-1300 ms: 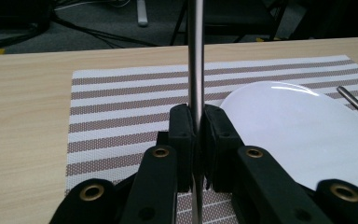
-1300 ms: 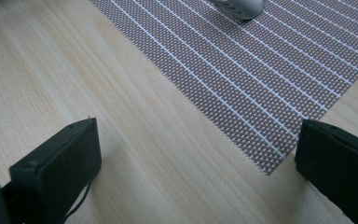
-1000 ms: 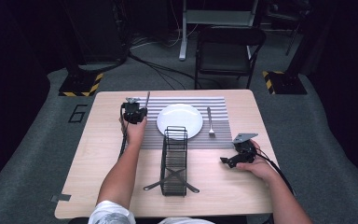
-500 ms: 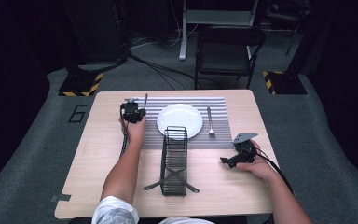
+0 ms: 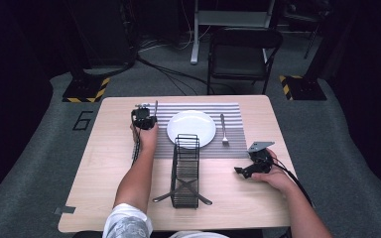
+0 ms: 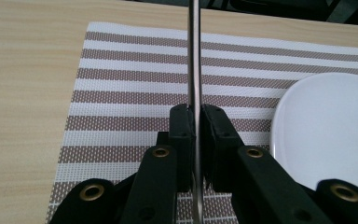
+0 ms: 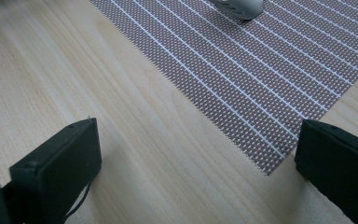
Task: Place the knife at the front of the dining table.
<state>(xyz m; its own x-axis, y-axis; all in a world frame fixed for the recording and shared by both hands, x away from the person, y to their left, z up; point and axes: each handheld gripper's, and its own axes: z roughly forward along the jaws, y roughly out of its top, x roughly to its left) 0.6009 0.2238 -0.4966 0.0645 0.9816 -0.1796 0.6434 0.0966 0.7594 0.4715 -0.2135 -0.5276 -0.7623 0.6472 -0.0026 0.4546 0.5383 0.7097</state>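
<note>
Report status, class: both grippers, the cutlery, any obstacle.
Left gripper shut on knife, over placemat beside plate. Right gripper open, holding nothing, over table. Nothing in the way.

woven placemat (image 6: 135, 88), glossy plate (image 6: 326, 121), pale wood table (image 7: 121, 140)

Barely anything moves here — the left gripper (image 5: 143, 119) with its knife (image 5: 156, 107) edges a touch toward the plate (image 5: 191, 128), the blade tipping slightly more upright over the placemat (image 5: 230, 111).
</note>
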